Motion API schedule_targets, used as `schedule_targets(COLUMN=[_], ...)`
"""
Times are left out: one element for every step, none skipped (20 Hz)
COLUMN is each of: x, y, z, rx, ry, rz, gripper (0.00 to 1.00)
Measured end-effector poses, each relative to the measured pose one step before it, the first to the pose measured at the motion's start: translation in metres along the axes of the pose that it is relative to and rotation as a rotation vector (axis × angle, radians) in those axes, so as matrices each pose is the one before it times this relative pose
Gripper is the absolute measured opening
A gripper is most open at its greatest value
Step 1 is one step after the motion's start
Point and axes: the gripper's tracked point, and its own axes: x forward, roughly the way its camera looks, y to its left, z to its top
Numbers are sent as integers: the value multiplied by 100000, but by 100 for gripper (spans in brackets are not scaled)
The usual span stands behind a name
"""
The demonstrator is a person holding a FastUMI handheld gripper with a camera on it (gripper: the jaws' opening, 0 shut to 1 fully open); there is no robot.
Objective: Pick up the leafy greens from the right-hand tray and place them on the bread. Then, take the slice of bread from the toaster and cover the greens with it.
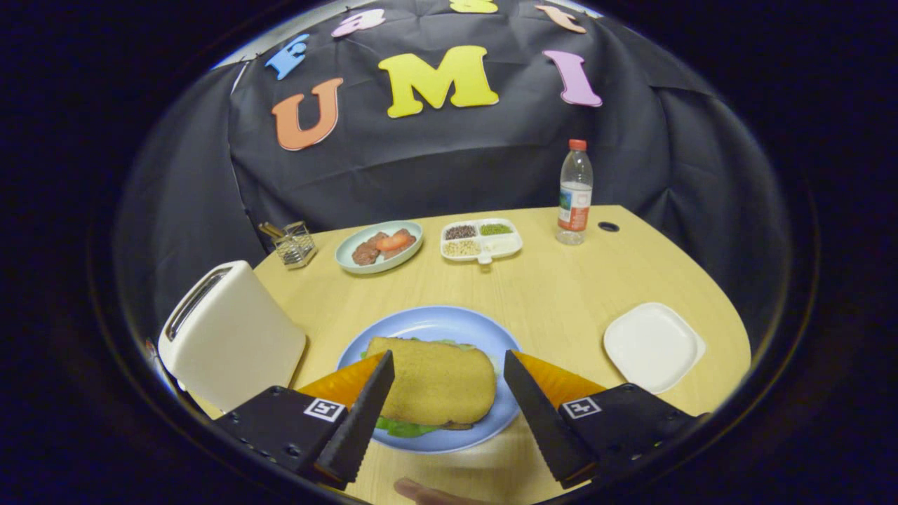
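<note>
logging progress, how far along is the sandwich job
Looks done: a bread slice covers the greens on the blue plate, and the white tray is bare. The gripper is open around the sandwich, holding nothing. Nothing visibly left.

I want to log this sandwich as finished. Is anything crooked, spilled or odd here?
Nothing serious. The top bread slice sits slightly skewed on the blue plate, with greens poking out at its near edge. The gripper is open, its fingers either side of the sandwich. A fingertip intrudes at the table's near edge.
</note>
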Motion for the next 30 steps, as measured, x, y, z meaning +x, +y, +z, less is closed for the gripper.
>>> schedule_targets(x=[-960, -1114, -1056, -1251, -1332, -1497, -1580, -1615, -1609, -1621, -1618, -1568, -1454, -1367, -1252, -1152, -1057, -769, -615, -563, -481, -262, -236, -232, -80, -80, 1, -48, 34, -44], y=[161, 263, 286, 194, 102, 83, -23, -40, 207, 36, -148, -117, -62, -70, -137, -369, -397, -368, -365, -54, 312, 176, -150, -150, 4, 29, 145, 253, 212, -61], z=[568, 596, 681, 759, 710, 875, 815, 956, 920, 1058, 855, 843, 759, 785, 673, 476, 366, 291, 109, 259, 292, 80, -206, 66, 74, 32, -124, -69, -107, 50], rx=[-1370, -1133, -1069, -1546, -2153, -2154, -1823, -1546, -1326, -815, -51, 381, 528, 287, -206, -264, -80, 111, 419, 591, 275, -149, -372, -369, 95, 221, 300, 288, 5, -136], ry=[-2336, -2467, -2770, -2935, -3119, -3512, -3850, -4114, -4335, -4252, -3966, -3511, -3245, -2942, -2806, -2075, -1544, -1021, -725, -1182, -1577, -481, -205, -128, -188, 142, 414, 473, 542, 294], rz=[-227, 452, 440, -21, -255, -560, -1247, -916, -111, -624, -802, -527, -216, 238, -20, -809, -1353, -1243, -1531, -149, 1753, 1182, 743, 300, 172, 219, 798, 1306, 978, 182], gripper=[96, 96, 96, 96, 96, 96, 96, 96, 96, 96, 96, 96, 96, 96, 96, 96, 96, 96, 96, 96, 96, 96, 96, 96, 96, 96, 96, 96, 96, 96])
